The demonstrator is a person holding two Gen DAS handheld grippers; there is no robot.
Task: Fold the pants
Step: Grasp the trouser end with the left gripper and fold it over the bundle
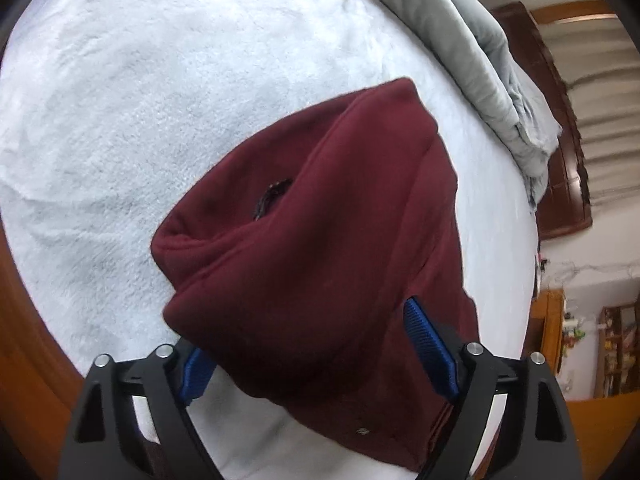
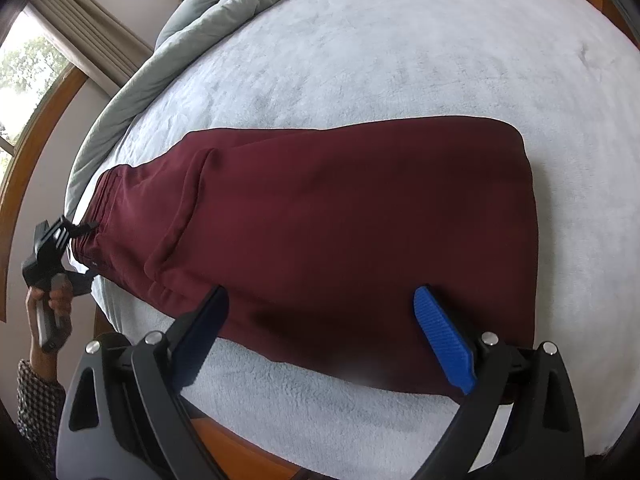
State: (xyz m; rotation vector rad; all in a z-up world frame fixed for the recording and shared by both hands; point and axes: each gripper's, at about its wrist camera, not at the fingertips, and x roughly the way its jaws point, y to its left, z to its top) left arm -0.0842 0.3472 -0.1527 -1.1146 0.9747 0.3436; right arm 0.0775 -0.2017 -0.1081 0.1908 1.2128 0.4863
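Lying folded on the pale blue fleecy bed cover (image 1: 120, 120), the maroon fleece pants (image 1: 312, 240) fill the left wrist view — the left gripper (image 1: 308, 344) stands spread, its blue ribbed pads (image 1: 430, 344) either side of the cloth's raised near end, not visibly pinching. From the right wrist, the right gripper (image 2: 320, 340) hovers wide apart at the pants' near edge — a grey rumpled duvet (image 2: 192, 28) beyond.

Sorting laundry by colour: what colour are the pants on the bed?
Dark maroon pants, plain, no pattern; clearest in the right wrist view.
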